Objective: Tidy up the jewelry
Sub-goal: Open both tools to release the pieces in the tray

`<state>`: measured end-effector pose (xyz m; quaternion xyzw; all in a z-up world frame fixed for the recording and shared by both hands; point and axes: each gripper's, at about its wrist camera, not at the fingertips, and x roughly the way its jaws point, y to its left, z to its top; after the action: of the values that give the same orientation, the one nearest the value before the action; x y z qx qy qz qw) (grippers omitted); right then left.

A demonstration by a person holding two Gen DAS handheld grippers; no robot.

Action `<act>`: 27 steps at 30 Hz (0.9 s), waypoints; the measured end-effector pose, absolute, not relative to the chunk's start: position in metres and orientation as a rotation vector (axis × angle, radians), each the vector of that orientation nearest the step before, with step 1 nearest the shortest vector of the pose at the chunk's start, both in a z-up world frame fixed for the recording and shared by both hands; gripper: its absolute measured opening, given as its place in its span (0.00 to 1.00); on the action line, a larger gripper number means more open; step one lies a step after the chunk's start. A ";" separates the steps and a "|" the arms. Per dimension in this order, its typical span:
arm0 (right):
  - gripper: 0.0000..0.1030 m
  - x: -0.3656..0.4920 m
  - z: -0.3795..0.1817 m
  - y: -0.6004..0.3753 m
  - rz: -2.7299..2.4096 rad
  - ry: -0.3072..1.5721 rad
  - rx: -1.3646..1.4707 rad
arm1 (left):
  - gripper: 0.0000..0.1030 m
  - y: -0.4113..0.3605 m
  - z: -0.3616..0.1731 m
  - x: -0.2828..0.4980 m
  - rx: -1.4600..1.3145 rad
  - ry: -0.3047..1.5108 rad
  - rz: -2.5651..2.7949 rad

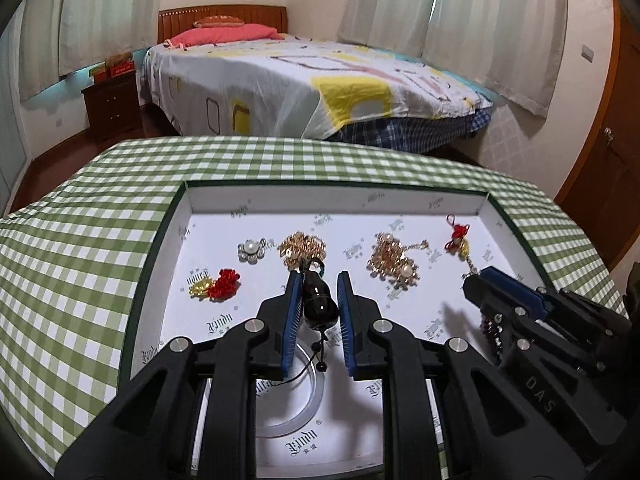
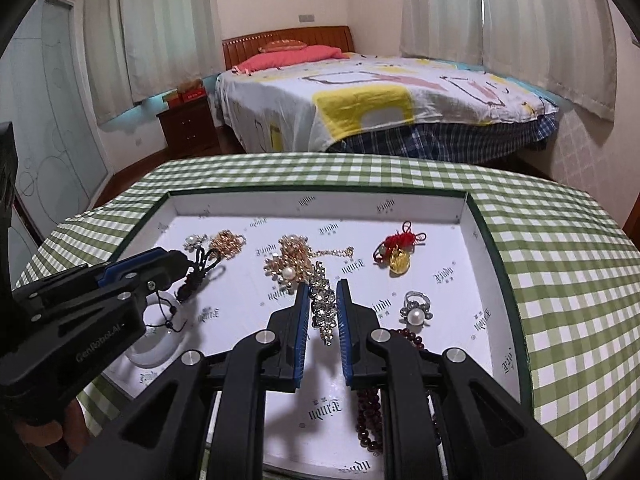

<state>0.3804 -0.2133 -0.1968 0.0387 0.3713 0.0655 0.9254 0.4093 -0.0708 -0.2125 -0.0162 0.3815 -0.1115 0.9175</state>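
A shallow white tray [image 1: 320, 186] with a dark green rim lies on a green checked tablecloth [image 1: 72, 260]. My left gripper [image 1: 319, 280] is shut on a dark gourd pendant [image 1: 318, 304], whose black cord trails down onto a white bangle [image 1: 308, 404]. In the right wrist view the left gripper [image 2: 182, 260] comes in from the left with the pendant [image 2: 192, 278] at its tip. My right gripper [image 2: 323, 286] is shut on a rhinestone strand [image 2: 325, 312] low over the tray [image 2: 320, 196]. From the left wrist the right gripper [image 1: 474, 276] hides that strand.
In the tray lie a pearl brooch [image 1: 251, 250], two gold clusters [image 1: 302, 248] [image 1: 394, 262], a red knot with a yellow charm [image 2: 394, 258], a red and gold bead piece [image 1: 218, 282], a pearl ring [image 2: 416, 308] and dark red beads [image 2: 368, 420]. A bed [image 1: 300, 80] stands behind the table.
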 end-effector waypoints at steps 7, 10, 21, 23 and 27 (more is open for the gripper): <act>0.15 0.385 -0.202 -0.217 0.127 0.785 0.093 | 0.18 -0.071 -0.221 0.412 -0.041 0.806 -0.219; 0.15 0.385 -0.203 -0.217 0.125 0.791 0.094 | 0.25 -0.071 -0.221 0.412 -0.037 0.800 -0.207; 0.50 0.380 -0.201 -0.215 0.114 0.772 0.086 | 0.53 -0.073 -0.217 0.407 -0.024 0.788 -0.212; 0.50 0.379 -0.199 -0.215 0.111 0.769 0.082 | 0.54 -0.073 -0.216 0.405 -0.019 0.781 -0.208; 0.50 0.378 -0.199 -0.217 0.102 0.768 0.083 | 0.64 -0.069 -0.216 0.403 -0.018 0.784 -0.197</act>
<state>0.3782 -0.2169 -0.1987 0.0406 0.3744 0.0495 0.9251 0.4030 -0.0693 -0.2159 -0.0088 0.3812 -0.0958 0.9195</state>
